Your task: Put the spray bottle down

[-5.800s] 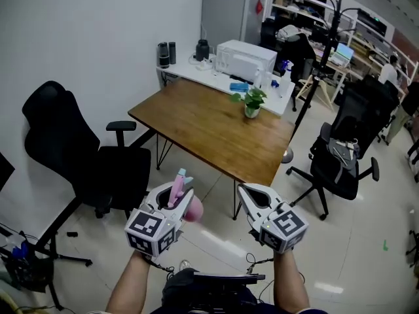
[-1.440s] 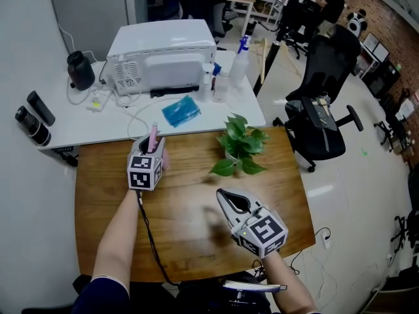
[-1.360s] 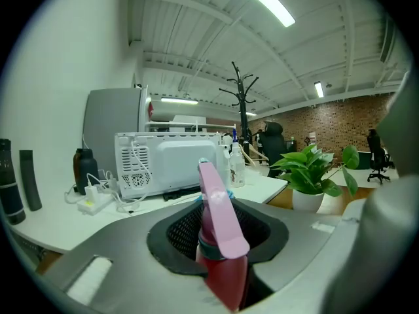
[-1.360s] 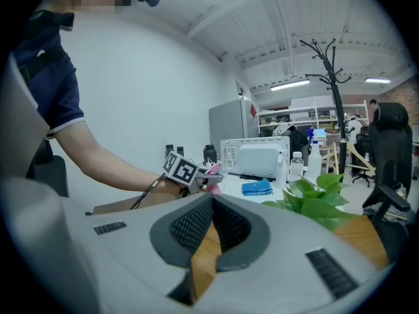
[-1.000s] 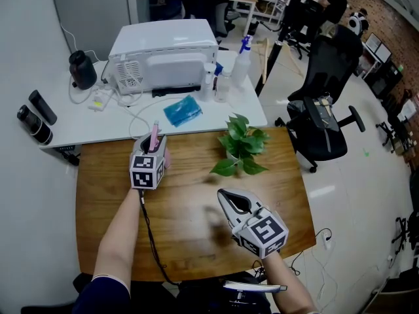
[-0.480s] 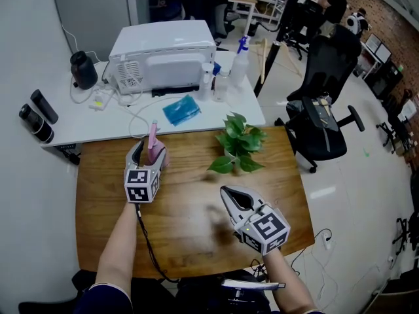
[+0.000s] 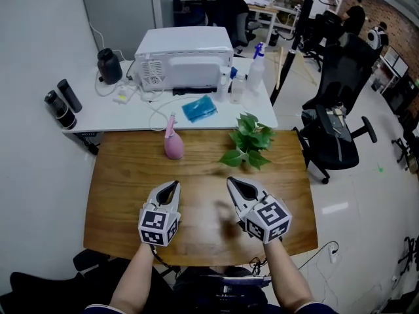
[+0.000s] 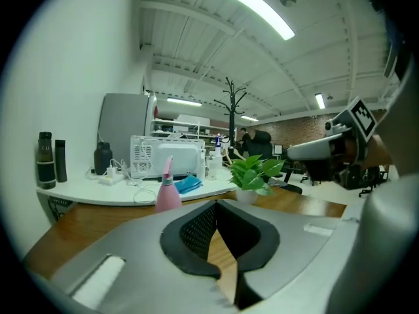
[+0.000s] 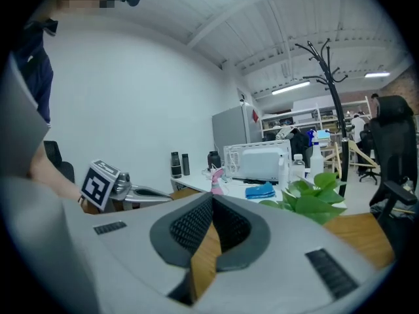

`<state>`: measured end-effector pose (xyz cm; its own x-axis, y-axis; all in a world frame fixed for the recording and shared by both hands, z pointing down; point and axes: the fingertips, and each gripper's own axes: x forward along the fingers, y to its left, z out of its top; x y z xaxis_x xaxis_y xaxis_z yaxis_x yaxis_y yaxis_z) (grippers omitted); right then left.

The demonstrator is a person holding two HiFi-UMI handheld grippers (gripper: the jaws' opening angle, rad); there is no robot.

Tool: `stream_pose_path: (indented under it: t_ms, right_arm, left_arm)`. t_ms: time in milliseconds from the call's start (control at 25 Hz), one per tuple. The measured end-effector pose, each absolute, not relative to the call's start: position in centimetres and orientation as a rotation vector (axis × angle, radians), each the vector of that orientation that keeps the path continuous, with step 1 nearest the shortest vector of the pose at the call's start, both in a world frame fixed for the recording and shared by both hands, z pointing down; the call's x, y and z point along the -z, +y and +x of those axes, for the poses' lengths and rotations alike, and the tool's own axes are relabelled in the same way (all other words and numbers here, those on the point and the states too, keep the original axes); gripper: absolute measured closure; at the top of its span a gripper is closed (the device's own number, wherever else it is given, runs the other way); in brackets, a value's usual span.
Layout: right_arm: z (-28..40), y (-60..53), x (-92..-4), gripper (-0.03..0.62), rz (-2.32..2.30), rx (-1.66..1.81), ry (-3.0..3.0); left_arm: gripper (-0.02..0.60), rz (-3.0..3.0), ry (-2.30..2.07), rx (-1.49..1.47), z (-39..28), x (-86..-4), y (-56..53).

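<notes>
The pink spray bottle (image 7: 173, 142) stands upright by itself near the far edge of the wooden table (image 7: 124, 188); it also shows in the left gripper view as the pink spray bottle (image 8: 167, 191) and small in the right gripper view (image 9: 215, 183). My left gripper (image 7: 172, 188) hovers over the table's near half, well short of the bottle, shut with nothing in it. My right gripper (image 7: 234, 183) hangs beside it, shut and empty too. In the left gripper view the jaws (image 8: 217, 203) meet at their tips.
A potted green plant (image 7: 248, 143) stands on the table right of the bottle. Behind it a white desk (image 7: 118, 113) carries a white appliance (image 7: 185, 57), a blue cloth (image 7: 200, 108), cables, dark bottles (image 7: 61, 103) and spray bottles (image 7: 255, 59). Office chairs (image 7: 337, 136) stand at the right.
My left gripper let go of the pink spray bottle, which now stands alone, and drew back toward the table's near side, closing empty. The right gripper stayed about where it was.
</notes>
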<state>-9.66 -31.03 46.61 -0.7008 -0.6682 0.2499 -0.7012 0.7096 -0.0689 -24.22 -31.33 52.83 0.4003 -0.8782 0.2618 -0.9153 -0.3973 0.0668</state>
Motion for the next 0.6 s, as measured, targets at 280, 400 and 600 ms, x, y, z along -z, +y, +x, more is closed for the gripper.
stream_pose_path:
  t_ms: [280,400,600]
  right_arm:
    - [-10.3,-28.8,-45.2,0.592,1.049,-0.247,-2.780]
    - [-9.8,-27.4,-44.3,0.592,1.029,-0.244,-2.810]
    - [-8.3,-25.8,-42.5,0.592,1.038,-0.230,-2.857]
  left_arm:
    - [0.574,2.560,-1.470,-0.202,-19.3,-47.8,-27.1]
    - [0.574,2.620,-1.402,-0.184,-17.1,-45.7,-25.8]
    - [0.574,2.651,-1.406,-0.181,-15.3,-43.9,-24.6]
